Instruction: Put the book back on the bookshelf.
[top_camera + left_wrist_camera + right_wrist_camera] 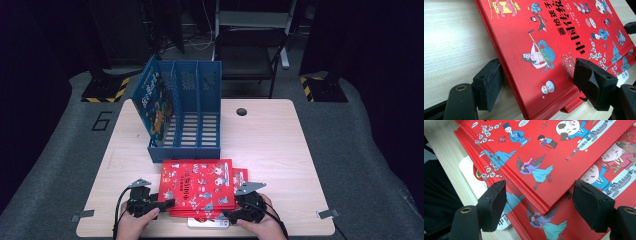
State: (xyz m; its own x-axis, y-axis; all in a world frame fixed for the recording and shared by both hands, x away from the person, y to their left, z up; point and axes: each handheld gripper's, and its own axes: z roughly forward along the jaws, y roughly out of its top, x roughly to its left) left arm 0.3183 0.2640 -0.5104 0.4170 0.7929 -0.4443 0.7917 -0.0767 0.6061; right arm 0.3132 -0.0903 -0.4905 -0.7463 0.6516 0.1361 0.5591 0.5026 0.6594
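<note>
A stack of red picture books lies at the 6 o'clock edge of the wooden surface (280,145), just in front of the blue file rack (192,112). The top red book (197,186) sits slightly askew on the red books beneath (554,220), with a white book (474,180) at the bottom.

Left hand-held gripper (150,204) is at the stack's 8 o'clock corner: jaws wide, straddling the top book's edge, pads not pressing it. Right hand-held gripper (245,210) is at the 4 o'clock corner: jaws likewise spread over the stack's corner, no grip.

A blue book (156,100) stands tilted in the rack's leftmost slot, toward 11 o'clock.
</note>
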